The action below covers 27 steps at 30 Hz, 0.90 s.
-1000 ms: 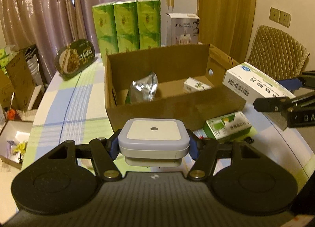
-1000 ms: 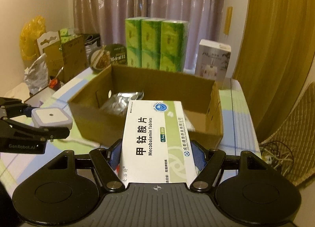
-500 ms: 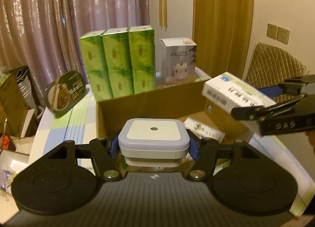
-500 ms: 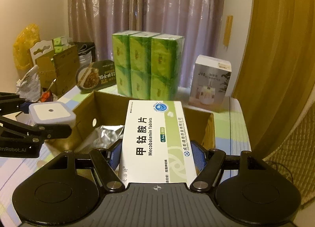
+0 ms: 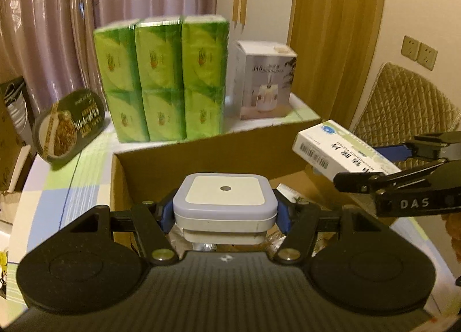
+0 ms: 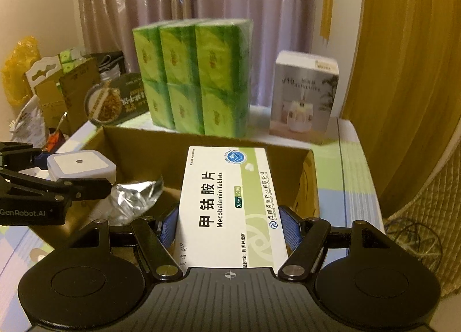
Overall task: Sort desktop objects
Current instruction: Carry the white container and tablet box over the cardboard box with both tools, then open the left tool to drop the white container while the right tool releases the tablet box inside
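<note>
The left gripper [image 5: 225, 212] is clamped flat on a square white night light [image 5: 224, 202], and the right gripper [image 6: 230, 225] is clamped on a box of Mecobalamin tablets [image 6: 227, 205]. Both hang over the open cardboard box [image 6: 138, 141] — likely the sorting bin, since a foil pouch [image 6: 129, 199] already lies inside. The level side grips probably suit a clean drop. What lies under the night light is unclear — the view is blocked.

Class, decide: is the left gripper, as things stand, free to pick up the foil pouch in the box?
Probably not: the left gripper is already shut on the white night light, though the foil pouch lies uncovered.
</note>
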{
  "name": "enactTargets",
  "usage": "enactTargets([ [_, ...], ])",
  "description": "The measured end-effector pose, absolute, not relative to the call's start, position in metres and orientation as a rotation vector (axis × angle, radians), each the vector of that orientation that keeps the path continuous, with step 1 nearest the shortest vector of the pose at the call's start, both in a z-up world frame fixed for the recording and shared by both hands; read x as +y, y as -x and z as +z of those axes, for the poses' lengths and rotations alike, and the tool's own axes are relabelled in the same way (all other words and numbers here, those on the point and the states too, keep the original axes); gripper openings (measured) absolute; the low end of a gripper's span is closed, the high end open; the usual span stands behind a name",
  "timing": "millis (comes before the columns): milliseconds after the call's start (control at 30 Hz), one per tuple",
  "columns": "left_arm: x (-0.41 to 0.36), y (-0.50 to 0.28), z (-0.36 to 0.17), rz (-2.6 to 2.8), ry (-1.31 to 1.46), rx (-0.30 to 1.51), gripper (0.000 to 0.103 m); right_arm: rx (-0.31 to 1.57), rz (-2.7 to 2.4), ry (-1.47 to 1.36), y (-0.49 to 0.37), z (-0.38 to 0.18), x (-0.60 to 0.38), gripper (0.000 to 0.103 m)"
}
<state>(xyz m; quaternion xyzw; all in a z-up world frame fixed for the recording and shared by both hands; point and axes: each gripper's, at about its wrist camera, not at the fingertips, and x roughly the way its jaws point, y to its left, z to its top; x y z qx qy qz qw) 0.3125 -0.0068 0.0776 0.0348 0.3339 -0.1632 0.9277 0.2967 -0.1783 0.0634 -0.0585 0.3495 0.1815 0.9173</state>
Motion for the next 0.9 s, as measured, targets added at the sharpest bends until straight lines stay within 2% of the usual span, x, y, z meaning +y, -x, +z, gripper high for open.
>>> enactTargets([
  [400,-0.010,-0.326,0.052,-0.334,-0.069,0.720,0.062,0.761,0.366,0.098,-0.307,0.044,-0.181,0.068],
  [900,0.015,-0.307,0.063,-0.303,-0.033,0.701,0.064,0.781,0.377,0.094,-0.306,0.037,-0.177,0.068],
])
